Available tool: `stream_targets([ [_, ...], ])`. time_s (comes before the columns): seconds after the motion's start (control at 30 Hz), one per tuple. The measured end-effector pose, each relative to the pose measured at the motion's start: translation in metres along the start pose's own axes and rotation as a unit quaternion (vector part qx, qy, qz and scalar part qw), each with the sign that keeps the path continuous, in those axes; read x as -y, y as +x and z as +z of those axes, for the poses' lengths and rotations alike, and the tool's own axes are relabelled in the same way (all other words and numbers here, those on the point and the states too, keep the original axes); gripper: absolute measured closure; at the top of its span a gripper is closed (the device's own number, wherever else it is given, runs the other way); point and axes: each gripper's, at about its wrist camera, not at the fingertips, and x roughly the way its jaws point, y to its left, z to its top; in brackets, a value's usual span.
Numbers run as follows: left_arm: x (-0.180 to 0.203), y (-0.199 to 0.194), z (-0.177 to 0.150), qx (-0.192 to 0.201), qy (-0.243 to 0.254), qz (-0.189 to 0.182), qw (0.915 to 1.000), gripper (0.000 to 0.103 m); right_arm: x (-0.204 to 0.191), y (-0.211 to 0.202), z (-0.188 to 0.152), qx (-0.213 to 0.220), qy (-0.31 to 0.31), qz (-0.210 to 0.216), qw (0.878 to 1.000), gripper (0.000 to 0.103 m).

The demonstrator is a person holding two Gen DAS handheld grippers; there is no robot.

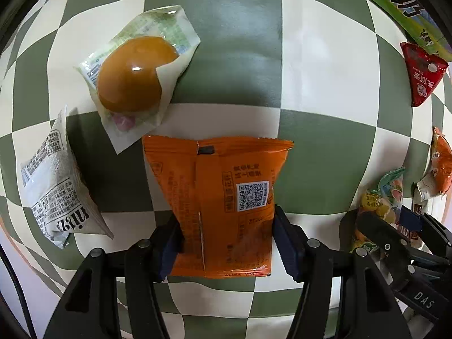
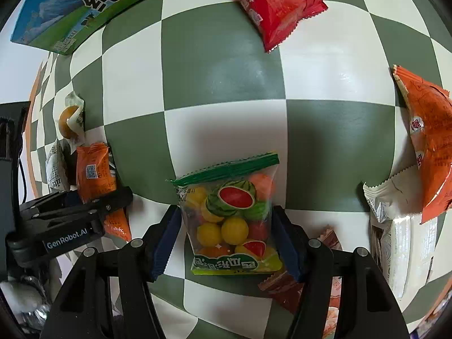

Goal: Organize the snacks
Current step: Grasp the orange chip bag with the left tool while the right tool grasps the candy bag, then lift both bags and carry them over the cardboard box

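- Two grippers work at once over the green-and-white checked tablecloth (image 1: 231,65), each with a snack between its fingers
- The left gripper (image 1: 226,240) points straight down and pinches the orange packet (image 1: 220,197) at its lower half, both blue pads pressing the sides so that the foil bulges between them; judging by that, the hold is firm enough to lift
- The right gripper (image 2: 227,238) straddles the bag of fruit-shaped candy (image 2: 231,220), pads at or just off its edges; I cannot tell if they squeeze yet
- Beside the orange packet lie a wrapped bun (image 1: 132,76) and a newsprint-patterned pouch (image 1: 56,186), close together, which looks like a group being formed
- A red packet (image 2: 274,8), another orange packet (image 2: 429,141) and a milk carton (image 2: 82,5) lie well apart near the edges, probably unsorted
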Motion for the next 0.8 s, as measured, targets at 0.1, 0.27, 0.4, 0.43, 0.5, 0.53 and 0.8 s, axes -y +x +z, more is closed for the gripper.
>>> stream_targets([
  [0.1,0.002,0.005,-0.008,0.008,-0.001,0.007,0.9999,0.045,-0.003,0.01,0.004,0.003,-0.005,-0.011,1.0,0.035],
  [0.27,-0.004,0.002,-0.018,0.011,-0.002,0.007,0.9999,0.048,-0.013,0.014,0.003,0.01,-0.02,-0.029,0.999,0.039],
  [0.4,-0.009,-0.014,-0.024,0.013,-0.001,0.006,0.9999,0.052,-0.022,0.012,-0.004,0.024,-0.035,-0.05,0.998,0.046],
  [0.43,-0.007,-0.015,-0.024,0.015,0.001,0.004,0.9999,0.053,-0.023,0.012,-0.004,0.025,-0.036,-0.052,0.998,0.047],
  [0.5,-0.005,-0.019,-0.023,0.02,0.004,-0.002,0.9998,0.054,-0.024,0.01,-0.005,0.027,-0.038,-0.052,0.998,0.048],
  [0.53,0.0,-0.025,-0.024,0.025,0.007,-0.005,0.9996,0.054,-0.024,0.008,-0.005,0.028,-0.038,-0.052,0.998,0.048],
  [0.8,0.02,-0.107,-0.022,0.085,0.038,-0.048,0.9945,0.054,-0.029,-0.038,-0.002,0.052,-0.039,-0.01,0.998,0.049],
])
